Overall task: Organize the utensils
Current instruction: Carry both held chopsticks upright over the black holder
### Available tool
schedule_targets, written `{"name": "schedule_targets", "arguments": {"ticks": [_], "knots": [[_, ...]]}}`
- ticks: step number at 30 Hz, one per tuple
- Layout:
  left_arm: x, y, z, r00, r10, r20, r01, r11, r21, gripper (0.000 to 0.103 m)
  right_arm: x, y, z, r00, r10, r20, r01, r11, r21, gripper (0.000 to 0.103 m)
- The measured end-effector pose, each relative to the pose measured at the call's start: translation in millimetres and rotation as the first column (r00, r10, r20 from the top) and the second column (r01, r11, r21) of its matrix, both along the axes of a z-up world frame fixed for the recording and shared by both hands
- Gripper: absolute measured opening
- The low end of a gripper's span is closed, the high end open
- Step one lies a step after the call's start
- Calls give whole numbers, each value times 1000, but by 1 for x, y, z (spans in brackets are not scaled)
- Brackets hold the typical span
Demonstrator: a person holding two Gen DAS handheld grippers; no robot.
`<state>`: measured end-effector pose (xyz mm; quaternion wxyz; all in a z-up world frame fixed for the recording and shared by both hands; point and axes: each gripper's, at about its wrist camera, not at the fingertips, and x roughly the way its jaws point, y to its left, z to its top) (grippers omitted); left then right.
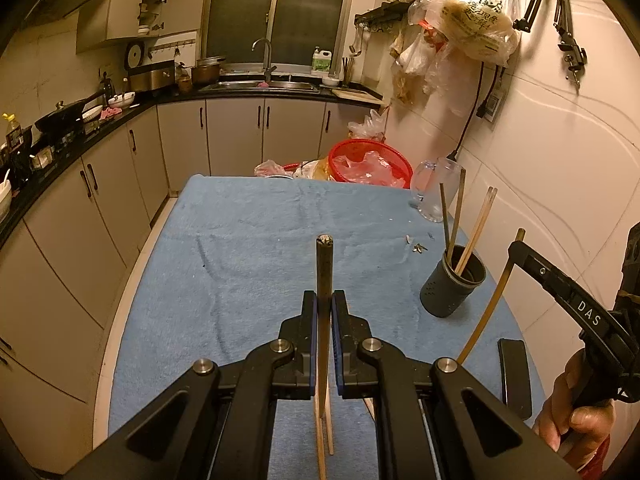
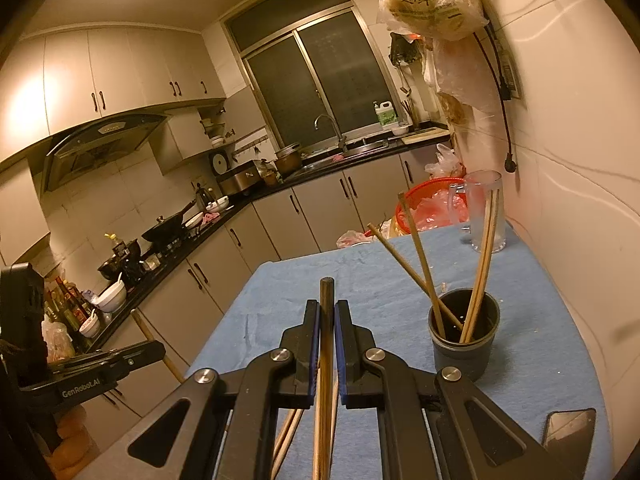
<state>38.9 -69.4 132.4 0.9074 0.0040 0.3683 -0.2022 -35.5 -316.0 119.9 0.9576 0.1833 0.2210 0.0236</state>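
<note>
Through the left wrist camera we see our left gripper closed on a dark chopstick that stands upright between its blue pads, its tip above the blue tablecloth. To the right sits the dark utensil holder with four chopsticks leaning inside. Only this view shows our right hand on the other tool, whose fingers pinch a bent-looking chopstick, and crumbs near the clear glass mug.

Through the right wrist camera, our right gripper is likewise clamped tight on a dark brown chopstick, held upright just left of the utensil holder. Here alone we look down into the holder, and a phone lies at the cloth's near right corner. More chopsticks lie beneath the jaws.
</note>
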Motion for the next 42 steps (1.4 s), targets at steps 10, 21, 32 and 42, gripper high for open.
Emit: {"name": "schedule_targets", "arguments": {"ticks": [10, 21, 32, 42], "knots": [[-4, -17, 11, 1000, -21, 21, 21, 1000, 15, 7, -9, -14, 8, 999, -29, 24, 29, 1000, 9, 8], [-9, -40, 15, 998, -50, 30, 48, 998, 43, 7, -19, -34, 15, 997, -57, 45, 56, 998, 21, 8], [-12, -60, 18, 997, -74, 36, 72, 996, 61, 7, -29, -50, 20, 995, -74, 63, 73, 997, 26, 8], [-13, -78, 21, 994, -99, 42, 96, 992, 76, 7, -31, -59, 26, 994, -90, 69, 89, 996, 13, 8]]}}
